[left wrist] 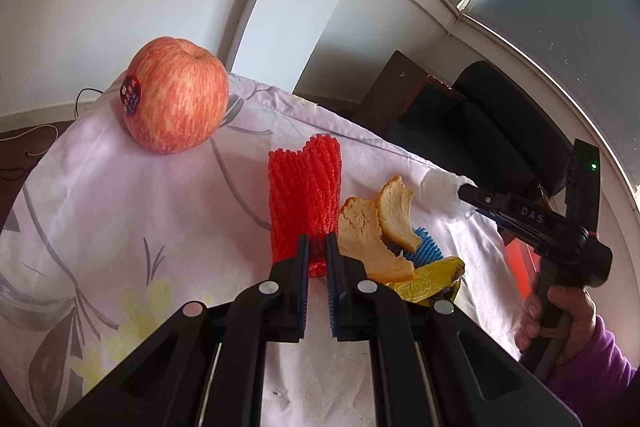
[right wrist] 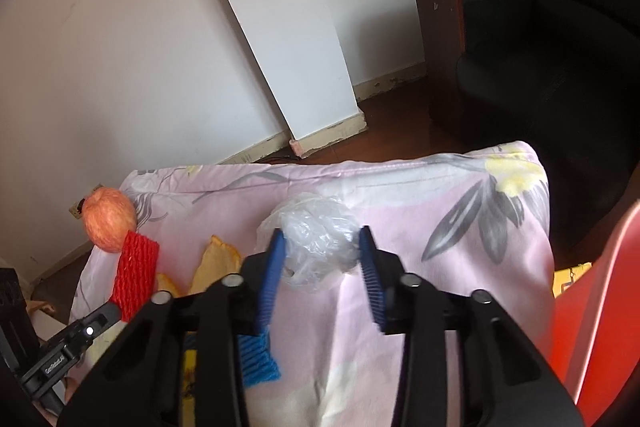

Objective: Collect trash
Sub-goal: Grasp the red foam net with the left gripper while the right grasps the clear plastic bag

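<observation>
My left gripper (left wrist: 319, 247) is shut on the near end of a red foam net sleeve (left wrist: 306, 195), which lies on the pink floral cloth (left wrist: 120, 227). To its right lie two orange peels (left wrist: 372, 235), a blue foam net (left wrist: 428, 251) and a yellow wrapper (left wrist: 432, 279). A red apple (left wrist: 176, 95) with a sticker sits at the far left. In the right wrist view a crumpled clear plastic bag (right wrist: 316, 231) sits between the blue pads of my right gripper (right wrist: 322, 247), which touch it on both sides. The left gripper (right wrist: 114, 309) and the red net (right wrist: 136, 267) show at lower left.
The cloth (right wrist: 400, 195) ends just beyond the plastic and drops off at the right. A black armchair (right wrist: 560, 67) and a brown cabinet (right wrist: 436, 27) stand behind. A red panel (right wrist: 600, 307) rises at the right edge. A person's hand (left wrist: 560, 315) holds the right gripper's handle.
</observation>
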The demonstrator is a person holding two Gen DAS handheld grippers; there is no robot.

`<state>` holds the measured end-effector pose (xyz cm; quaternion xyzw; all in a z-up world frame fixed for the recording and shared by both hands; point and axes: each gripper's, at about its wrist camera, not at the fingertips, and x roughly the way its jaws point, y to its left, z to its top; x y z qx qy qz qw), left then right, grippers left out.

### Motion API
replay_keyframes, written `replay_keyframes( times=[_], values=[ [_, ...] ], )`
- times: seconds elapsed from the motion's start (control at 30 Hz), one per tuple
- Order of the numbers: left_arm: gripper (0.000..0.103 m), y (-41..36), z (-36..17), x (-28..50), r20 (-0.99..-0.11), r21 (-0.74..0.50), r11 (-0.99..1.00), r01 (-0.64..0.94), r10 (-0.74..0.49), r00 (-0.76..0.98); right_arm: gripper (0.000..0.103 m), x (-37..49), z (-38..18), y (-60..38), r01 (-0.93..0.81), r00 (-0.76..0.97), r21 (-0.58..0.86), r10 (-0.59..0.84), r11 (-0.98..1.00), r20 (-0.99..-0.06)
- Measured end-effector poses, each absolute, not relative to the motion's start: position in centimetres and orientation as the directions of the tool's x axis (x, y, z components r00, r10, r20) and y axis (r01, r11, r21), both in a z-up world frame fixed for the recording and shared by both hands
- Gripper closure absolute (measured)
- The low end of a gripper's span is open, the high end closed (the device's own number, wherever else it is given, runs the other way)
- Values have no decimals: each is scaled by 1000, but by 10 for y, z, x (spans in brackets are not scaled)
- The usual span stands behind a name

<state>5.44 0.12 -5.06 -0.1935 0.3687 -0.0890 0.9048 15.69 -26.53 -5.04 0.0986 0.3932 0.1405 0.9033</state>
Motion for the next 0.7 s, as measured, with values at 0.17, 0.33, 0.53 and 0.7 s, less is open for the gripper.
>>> replay_keyframes(
  times=[0.17,0.33,0.53,0.7],
  values=[
    [96,-1,-48,54,-633,-402,916,23,-296,715,76,135,-44,-266,-184,658,275,327,943,-678],
    [96,-6,-42,47,-620,-368,929,34,-272,736,76,98,-26,-268,-203,684,267,331,942,-650],
    [96,-16,-30,33,-607,-352,933,70,-284,742,76,57,-14,-267,-232,697,256,344,939,-629],
    [96,-22,-13,18,-589,-335,937,97,-288,755,76,32,-9,-265,-246,702,263,358,933,-616]
  ],
)
